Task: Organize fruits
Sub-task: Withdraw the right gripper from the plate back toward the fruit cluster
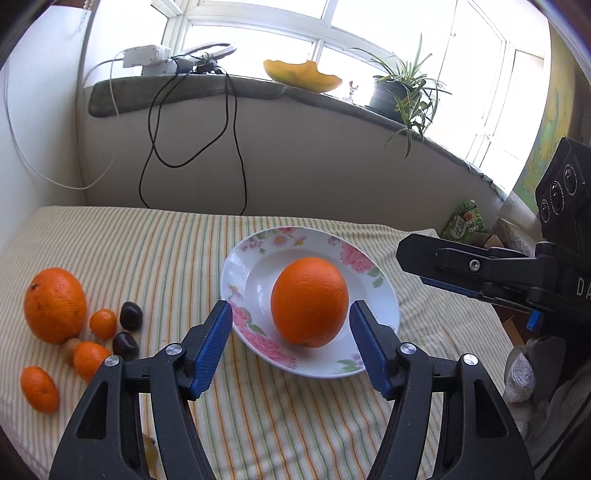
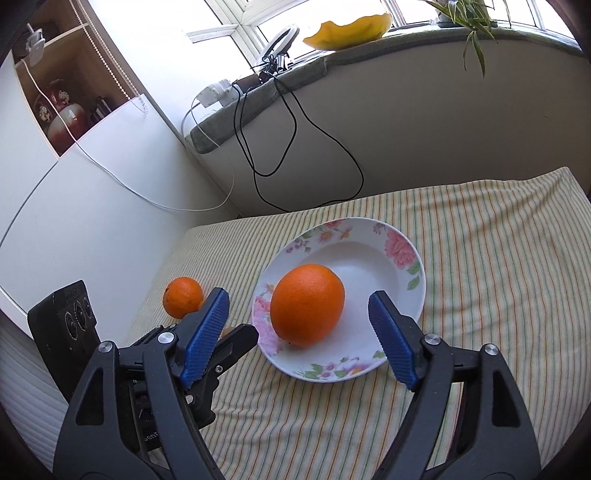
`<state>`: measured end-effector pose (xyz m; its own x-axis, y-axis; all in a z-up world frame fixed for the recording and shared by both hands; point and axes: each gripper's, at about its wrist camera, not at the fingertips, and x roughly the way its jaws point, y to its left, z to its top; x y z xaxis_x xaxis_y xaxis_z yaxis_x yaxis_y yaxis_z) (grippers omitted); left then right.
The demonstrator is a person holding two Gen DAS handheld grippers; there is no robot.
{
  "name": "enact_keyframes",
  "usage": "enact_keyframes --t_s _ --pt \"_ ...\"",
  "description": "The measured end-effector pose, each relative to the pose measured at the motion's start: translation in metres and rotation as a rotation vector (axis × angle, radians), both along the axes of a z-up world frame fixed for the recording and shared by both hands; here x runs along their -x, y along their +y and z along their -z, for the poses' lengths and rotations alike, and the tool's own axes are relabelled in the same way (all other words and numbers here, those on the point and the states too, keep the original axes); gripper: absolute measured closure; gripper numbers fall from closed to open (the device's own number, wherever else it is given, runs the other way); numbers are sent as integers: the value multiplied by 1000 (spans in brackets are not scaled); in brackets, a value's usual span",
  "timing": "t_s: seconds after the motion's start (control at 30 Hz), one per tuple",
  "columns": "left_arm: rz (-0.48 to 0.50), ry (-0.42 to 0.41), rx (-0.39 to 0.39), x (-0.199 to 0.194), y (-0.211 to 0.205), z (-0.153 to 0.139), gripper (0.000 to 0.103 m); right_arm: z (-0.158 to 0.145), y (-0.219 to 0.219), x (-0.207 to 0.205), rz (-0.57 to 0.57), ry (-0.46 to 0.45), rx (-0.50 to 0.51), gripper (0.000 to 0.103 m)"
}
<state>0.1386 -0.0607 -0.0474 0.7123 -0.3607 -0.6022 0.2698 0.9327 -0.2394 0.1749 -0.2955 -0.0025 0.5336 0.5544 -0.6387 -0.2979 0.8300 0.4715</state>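
strong daylight enters through the window (image 1: 258, 33) at the top of both views, where the panes are blown out to white with no detail. the orange (image 1: 309, 301) on the plate (image 1: 240, 258) is lit from behind and casts a soft shadow toward the camera; the white plate shows mild glare. the striped cloth (image 1: 147, 251) is evenly lit and sharp. fisheye distortion bends the sill (image 2: 406, 40) and the cloth's edges, and dark vignetting fills the corners.

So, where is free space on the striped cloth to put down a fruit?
Bare striped cloth lies right of the white floral plate and between the plate and the wall. Left of it is crowded: a large orange, small mandarins, dark fruits.
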Motion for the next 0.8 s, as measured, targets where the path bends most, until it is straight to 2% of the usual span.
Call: enact_keyframes --t_s 0.27,0.4,0.5,0.6,0.8 --pt "-30 -11 -13 36 28 -3 34 -10 3 27 -1 -80 -7 17" --pt "-66 -26 -37 53 44 -5 34 -12 10 39 -32 -108 10 4" --pt "-104 -36 -61 65 59 -5 34 -14 16 49 -41 -149 51 0" --pt "-143 -30 -77 79 75 -3 34 -14 24 59 -43 -182 103 0" --pt "-224 6 -117 100 102 8 31 -12 49 77 -117 -225 193 0"
